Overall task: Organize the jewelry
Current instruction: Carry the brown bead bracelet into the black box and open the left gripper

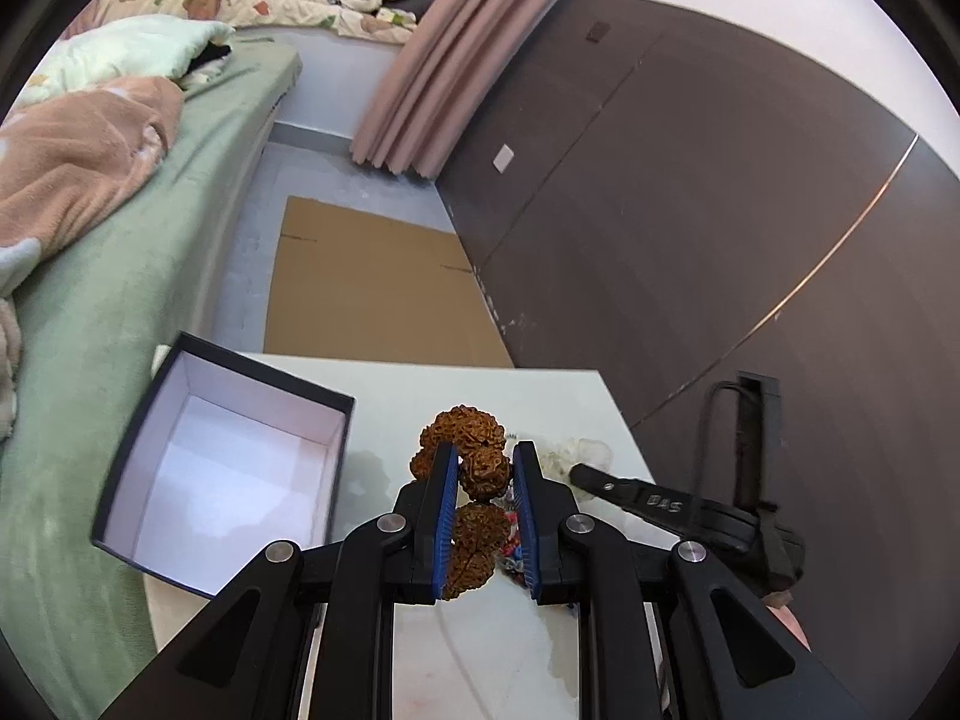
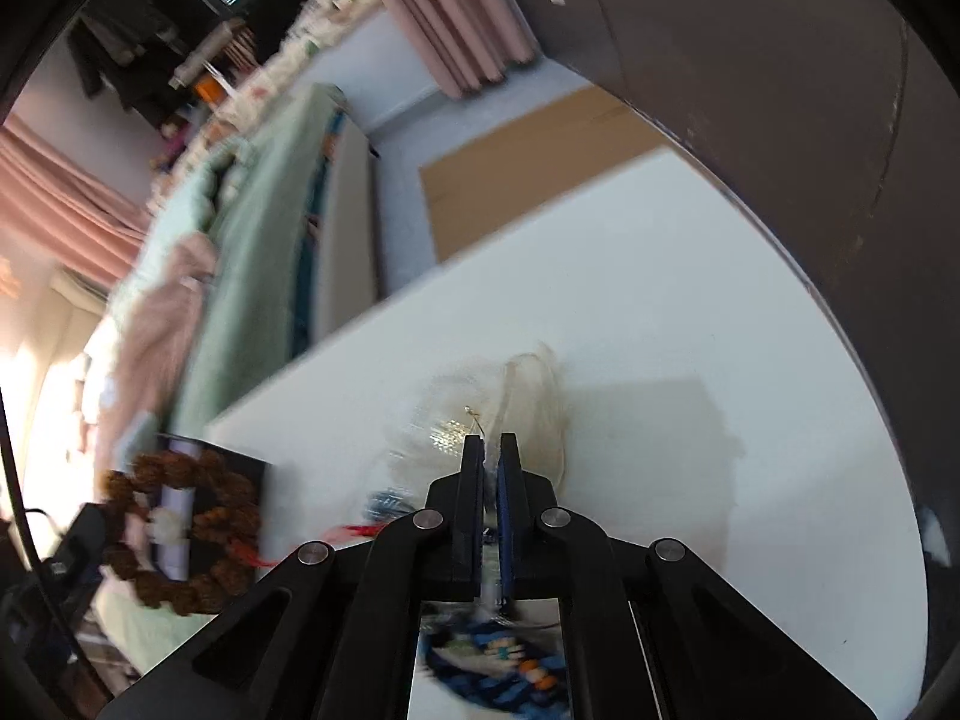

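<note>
Both pairs of jaws are drawn in, each on jewelry. Left gripper [image 1: 483,468] pinches a brown bracelet [image 1: 474,468] of large, knobbly seed beads between its blue pads [image 1: 445,516]; beads bulge above the fingertips and further back between the fingers. In the right wrist view the same bracelet [image 2: 180,534] shows as a full ring with a pale bead and a red tassel, held up in front of the box [image 2: 234,468]. Right gripper [image 2: 491,441] has its fingers pressed almost together, nipping the edge of a clear plastic bag [image 2: 516,402] that lies on the table [image 2: 690,312]; a thin wire hook shows just past the tips. What the bag holds is too blurred to tell. From the left wrist view the right gripper [image 1: 585,471] reaches in from the right, its tip at the bag [image 1: 576,450].

A blue beaded piece [image 2: 492,660] with white and orange beads lies on the table under the right gripper, blurred.

On the white table [image 1: 570,396] stands an open dark box [image 1: 228,468] with a white inside, at the left corner, well apart from the bag. Beside the table is a bed [image 1: 120,312] with a green cover and a pink blanket [image 1: 78,156]. Flat cardboard [image 1: 372,288] lies on the pale floor beyond the table, along a dark panelled wall [image 1: 690,210]. Pink curtains [image 1: 432,60] hang at the wall's far end.
</note>
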A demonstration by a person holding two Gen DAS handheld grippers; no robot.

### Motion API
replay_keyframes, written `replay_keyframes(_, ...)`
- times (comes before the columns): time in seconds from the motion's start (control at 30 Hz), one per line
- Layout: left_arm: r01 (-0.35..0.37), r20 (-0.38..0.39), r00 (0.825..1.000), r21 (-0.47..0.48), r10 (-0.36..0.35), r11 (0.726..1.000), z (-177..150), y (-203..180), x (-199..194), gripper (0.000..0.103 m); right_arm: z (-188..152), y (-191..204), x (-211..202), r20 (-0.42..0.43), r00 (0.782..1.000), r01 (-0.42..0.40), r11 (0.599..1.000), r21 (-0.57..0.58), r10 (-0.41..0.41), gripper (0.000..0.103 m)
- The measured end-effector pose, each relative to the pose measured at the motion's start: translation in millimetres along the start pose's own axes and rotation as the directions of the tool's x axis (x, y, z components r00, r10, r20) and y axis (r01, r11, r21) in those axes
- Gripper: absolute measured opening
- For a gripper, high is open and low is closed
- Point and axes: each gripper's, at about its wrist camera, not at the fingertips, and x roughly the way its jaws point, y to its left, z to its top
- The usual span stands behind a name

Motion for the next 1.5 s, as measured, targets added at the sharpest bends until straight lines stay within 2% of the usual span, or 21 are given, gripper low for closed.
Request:
replay_keyframes(0.17, 0.010, 0.061, 0.998, -0.021, -0.009, 1.000, 8.0, 8.2, -25.9, 0.019, -0.2, 15.5, -25.2, 0.070, 0.992, -0.100, 0.995, -0.011, 0.100, 0.005)
replay_keyframes(0.3, 0.013, 0.103, 0.995, -0.038, -0.009, 0.999, 12.6, 15.9, -42.7, 0.019, -2.4, 28.9, -32.7, 0.084, 0.982, -0.171, 0.985, -0.019, 0.172, 0.005)
replay_keyframes(0.53, 0.003, 0.167, 0.986, -0.061, 0.007, 0.998, 20.9, 33.2, -68.3, 0.019, -13.5, 72.1, -46.7, 0.117, 0.938, -0.317, 0.944, -0.089, 0.326, 0.005)
replay_keyframes(0.63, 0.000, 0.190, 0.982, -0.082, 0.015, 0.997, 23.8, 40.7, -76.8, 0.019, -19.0, 92.2, -45.3, 0.104, 0.919, -0.370, 0.922, -0.113, 0.381, 0.005)
replay_keyframes(0.87, -0.021, 0.240, 0.970, -0.119, 0.049, 0.993, 28.6, 61.2, -96.4, 0.019, -39.1, 141.9, -20.8, 0.001, 0.849, -0.523, 0.840, -0.144, 0.528, 0.005)
replay_keyframes(0.93, -0.024, 0.247, 0.967, -0.133, 0.056, 0.991, 28.2, 66.1, -99.4, 0.019, -42.9, 153.1, -5.8, -0.034, 0.842, -0.538, 0.833, -0.132, 0.539, 0.006)
replay_keyframes(0.97, -0.028, 0.251, 0.966, -0.141, 0.063, 0.990, 28.3, 69.4, -100.7, 0.019, -44.8, 158.3, 5.9, -0.072, 0.842, -0.539, 0.833, -0.127, 0.534, 0.021)
replay_keyframes(1.0, -0.030, 0.251, 0.966, -0.146, 0.066, 0.989, 28.4, 71.9, -101.2, 0.019, -46.5, 158.9, 15.4, -0.106, 0.849, -0.528, 0.841, -0.117, 0.518, 0.041)
replay_keyframes(1.03, -0.030, 0.250, 0.966, -0.147, 0.067, 0.989, 28.2, 72.9, -101.4, 0.019, -48.7, 156.4, 29.1, -0.139, 0.859, -0.506, 0.858, -0.082, 0.493, 0.078)
replay_keyframes(1.07, -0.032, 0.245, 0.967, -0.147, 0.067, 0.989, 26.7, 73.1, -101.6, 0.019, -50.3, 151.5, 33.3, -0.140, 0.859, -0.505, 0.861, -0.060, 0.493, 0.088)
replay_keyframes(1.13, -0.035, 0.236, 0.969, -0.144, 0.069, 0.989, 26.2, 73.4, -100.2, 0.019, -48.7, 145.4, 35.4, -0.139, 0.861, -0.499, 0.866, -0.042, 0.490, 0.088)
replay_keyframes(1.27, -0.030, 0.219, 0.974, -0.143, 0.061, 0.989, 26.8, 73.2, -95.9, 0.019, -42.9, 144.5, 18.7, -0.096, 0.894, -0.446, 0.890, -0.101, 0.437, 0.089)
replay_keyframes(1.37, -0.028, 0.200, 0.978, -0.140, 0.056, 0.990, 26.5, 70.1, -88.8, 0.019, -39.7, 136.5, 10.3, -0.083, 0.912, -0.410, 0.906, -0.107, 0.402, 0.090)
replay_keyframes(1.43, -0.054, 0.176, 0.981, -0.143, 0.079, 0.988, 27.1, 68.8, -82.5, 0.019, -37.4, 127.9, 5.7, -0.075, 0.920, -0.390, 0.915, -0.105, 0.384, 0.090)
replay_keyframes(1.5, -0.108, 0.137, 0.982, -0.138, 0.127, 0.985, 27.5, 66.1, -73.5, 0.020, -35.4, 119.6, -0.8, -0.061, 0.931, -0.363, 0.926, -0.104, 0.359, 0.090)
